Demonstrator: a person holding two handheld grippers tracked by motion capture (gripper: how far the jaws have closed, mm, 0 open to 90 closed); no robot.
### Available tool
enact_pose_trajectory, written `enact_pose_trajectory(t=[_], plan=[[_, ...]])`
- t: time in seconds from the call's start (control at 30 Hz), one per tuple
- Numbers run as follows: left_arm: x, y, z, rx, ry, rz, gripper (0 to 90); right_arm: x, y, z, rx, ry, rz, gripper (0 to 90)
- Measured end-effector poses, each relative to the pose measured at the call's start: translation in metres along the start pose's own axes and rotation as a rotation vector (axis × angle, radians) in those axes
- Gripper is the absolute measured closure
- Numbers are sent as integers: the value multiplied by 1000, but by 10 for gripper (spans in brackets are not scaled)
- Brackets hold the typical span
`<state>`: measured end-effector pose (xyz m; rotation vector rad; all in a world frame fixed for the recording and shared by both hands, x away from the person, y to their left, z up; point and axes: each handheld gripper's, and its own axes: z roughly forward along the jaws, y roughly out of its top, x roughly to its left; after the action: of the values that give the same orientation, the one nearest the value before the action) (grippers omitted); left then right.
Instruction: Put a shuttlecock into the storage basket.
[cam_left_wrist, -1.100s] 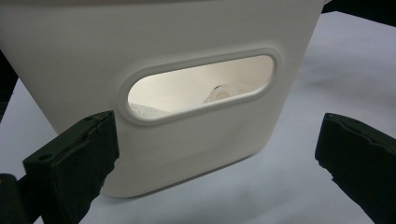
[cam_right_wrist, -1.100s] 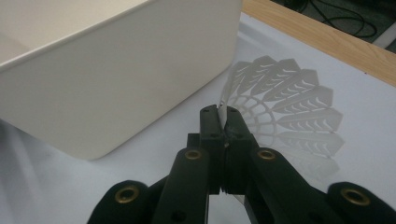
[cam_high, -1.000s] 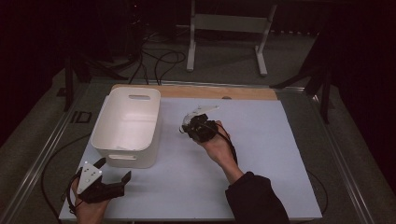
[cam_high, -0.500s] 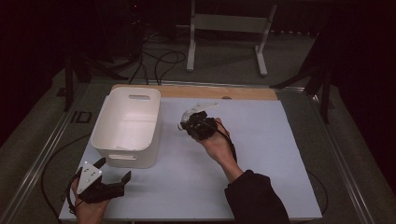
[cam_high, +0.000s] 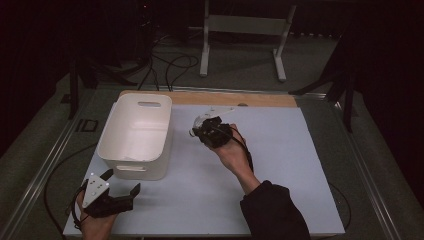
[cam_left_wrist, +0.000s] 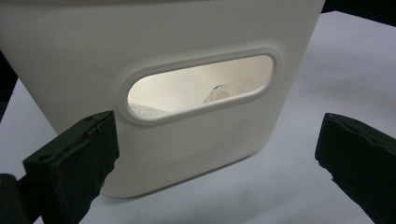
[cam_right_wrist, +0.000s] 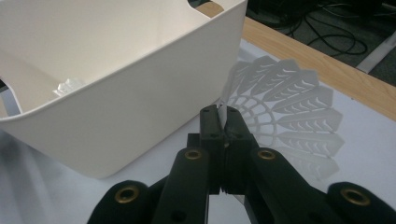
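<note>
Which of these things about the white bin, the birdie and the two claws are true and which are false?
1. The right claw is pinching the rim of a white plastic shuttlecock. True.
2. The shuttlecock is already inside the white bin. False: it is outside, to the right of the bin in the high view.
3. The left claw is wide open. True.
4. The left claw grips the bin's handle slot. False: its jaws stand apart on either side and hold nothing.
5. The bin is lying on its side. False: it stands upright on the table.

Right claw with shuttlecock slightly nearer the white bin.
</note>
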<state>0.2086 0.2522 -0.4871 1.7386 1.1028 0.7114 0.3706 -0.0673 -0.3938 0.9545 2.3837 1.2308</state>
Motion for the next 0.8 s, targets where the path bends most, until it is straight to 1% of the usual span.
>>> enact_pose_trajectory(t=[0.4, 0.57, 0.8], plan=[[0, 0, 0, -1, -1, -1, 1, 2, 9, -4, -13, -2, -10, 894], [0, 0, 0, -1, -1, -1, 1, 2, 10, -3, -13, -2, -6, 894], [0, 0, 0, 0, -1, 0, 1, 2, 13, -4, -19, -14, -8, 894]])
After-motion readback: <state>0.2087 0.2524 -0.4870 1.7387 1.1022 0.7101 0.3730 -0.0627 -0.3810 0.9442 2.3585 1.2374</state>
